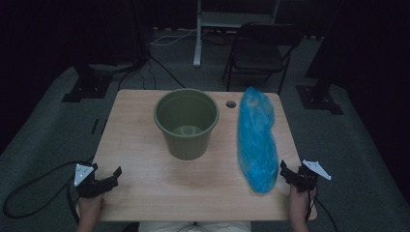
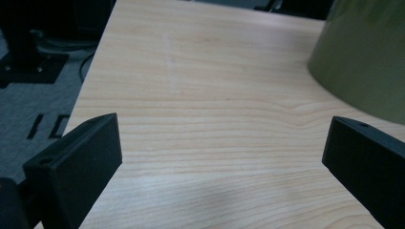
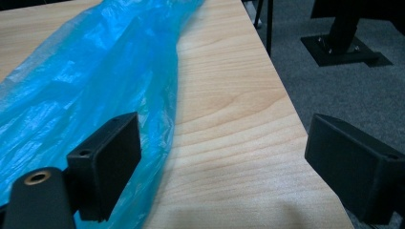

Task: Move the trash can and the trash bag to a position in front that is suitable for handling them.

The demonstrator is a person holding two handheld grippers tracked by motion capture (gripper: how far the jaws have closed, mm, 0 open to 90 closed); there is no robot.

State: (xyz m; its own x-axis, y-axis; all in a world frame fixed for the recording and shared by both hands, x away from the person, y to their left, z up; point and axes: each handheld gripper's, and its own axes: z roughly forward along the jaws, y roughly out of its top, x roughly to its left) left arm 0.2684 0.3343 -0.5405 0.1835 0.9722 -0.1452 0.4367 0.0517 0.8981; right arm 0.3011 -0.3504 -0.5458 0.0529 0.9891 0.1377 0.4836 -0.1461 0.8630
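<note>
The blue bag [image 1: 256, 137] lay on the table's [image 1: 140, 145] right side, beside the green bin [image 1: 186, 123]. Both grippers, left [image 1: 112, 177] and right [image 1: 286, 172], were wide apart and held nothing. It looked like the start: the right one next needed to pinch the bag's near end.

green bucket [image 2: 363, 62] cut off at frame edge; blue bag [image 3: 86, 95] cropped left.
</note>
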